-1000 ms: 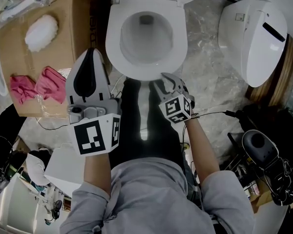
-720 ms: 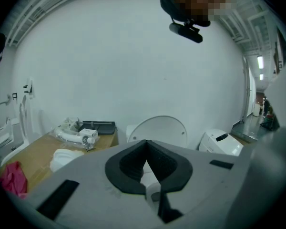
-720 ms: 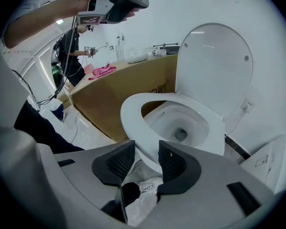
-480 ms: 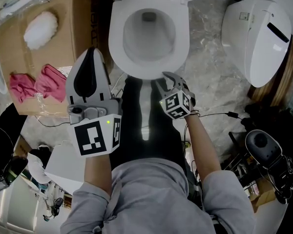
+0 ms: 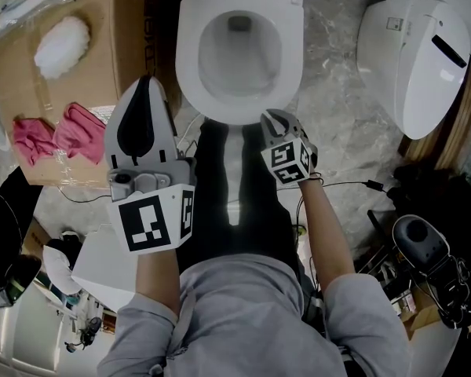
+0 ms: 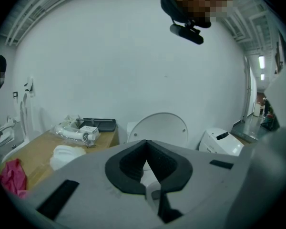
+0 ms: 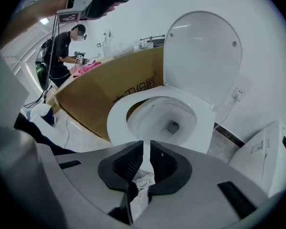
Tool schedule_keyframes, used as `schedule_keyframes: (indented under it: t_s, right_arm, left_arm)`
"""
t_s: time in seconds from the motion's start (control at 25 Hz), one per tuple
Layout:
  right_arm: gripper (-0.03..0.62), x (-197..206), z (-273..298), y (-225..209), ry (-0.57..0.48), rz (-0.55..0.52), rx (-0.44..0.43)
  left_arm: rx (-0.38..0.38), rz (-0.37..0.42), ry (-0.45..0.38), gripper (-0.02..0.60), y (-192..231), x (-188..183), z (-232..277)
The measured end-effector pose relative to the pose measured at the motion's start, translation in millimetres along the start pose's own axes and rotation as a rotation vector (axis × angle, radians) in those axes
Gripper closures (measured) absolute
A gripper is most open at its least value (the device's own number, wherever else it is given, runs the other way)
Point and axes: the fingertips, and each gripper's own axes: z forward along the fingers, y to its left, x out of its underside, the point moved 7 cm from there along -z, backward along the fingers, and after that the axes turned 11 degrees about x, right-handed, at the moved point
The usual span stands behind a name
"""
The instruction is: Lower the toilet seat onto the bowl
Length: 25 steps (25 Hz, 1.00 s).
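The white toilet seat (image 5: 190, 77) lies flat on the bowl (image 5: 239, 53), and the lid (image 7: 202, 51) stands upright behind it. My right gripper (image 5: 268, 118) hangs just in front of the seat's front right rim (image 7: 117, 120) and points steeply down. Its jaws have just been closing; in the right gripper view (image 7: 146, 143) only a thin slit is left, with nothing gripped in it. My left gripper (image 5: 145, 81) is held higher, left of the bowl, its pads meeting at the tip (image 6: 145, 141) on nothing.
A cardboard box (image 5: 102, 22) at the left carries pink cloths (image 5: 63, 136) and a white round pad (image 5: 61, 47). A second white toilet unit (image 5: 412, 53) lies on the marble floor at the right. Cables and black gear (image 5: 424, 242) are at lower right. A person (image 7: 66, 46) stands far left.
The right gripper's jaws have gone from wide apart to a thin slit, and it has shifted slightly toward the seat's front rim. The left gripper has stayed put.
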Motion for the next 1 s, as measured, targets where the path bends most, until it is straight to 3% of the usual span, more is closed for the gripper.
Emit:
schedule_keyframes:
  t_s: [0.52, 1.0]
  right_arm:
    - [0.592, -12.1, -29.9, -11.3, -0.02, 0.104, 0.027]
    - [0.594, -61.1, -78.2, -42.1, -0.127, 0.139, 0.069]
  left_arm:
    - [-0.004, 0.006, -0.027, 0.581, -2.7, -19.9, -7.4]
    - [-0.011, 0.017, -0.082, 0.581, -11.0, -62.0, -16.9]
